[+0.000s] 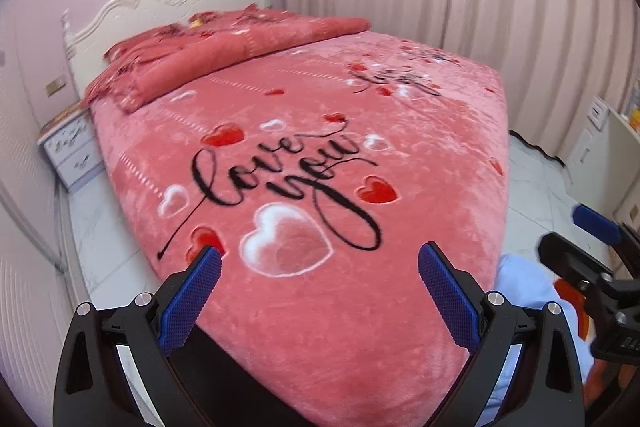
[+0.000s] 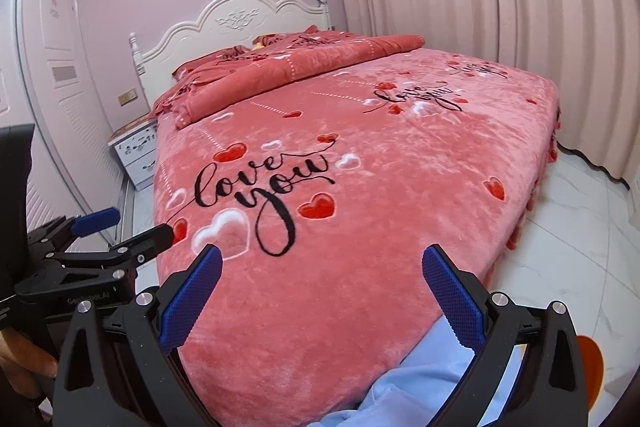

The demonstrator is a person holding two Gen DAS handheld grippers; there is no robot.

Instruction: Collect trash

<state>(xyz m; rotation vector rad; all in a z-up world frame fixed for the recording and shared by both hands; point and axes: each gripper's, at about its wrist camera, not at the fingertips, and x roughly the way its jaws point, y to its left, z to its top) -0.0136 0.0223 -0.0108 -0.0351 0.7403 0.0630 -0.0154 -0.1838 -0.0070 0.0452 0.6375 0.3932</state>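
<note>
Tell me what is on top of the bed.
On the bed lies a pink "love you" blanket, with a folded red quilt and pillows near the headboard. No trash shows there; whatever lies under the covers is hidden.

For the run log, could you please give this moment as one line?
left gripper open, empty | right gripper open, empty | both over bed foot | no trash visible

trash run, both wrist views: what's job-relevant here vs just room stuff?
Job:
left gripper, open, empty
right gripper, open, empty
No trash visible in either view.

Room stuff:
bed blanket
folded quilt
headboard
nightstand
curtains
</note>
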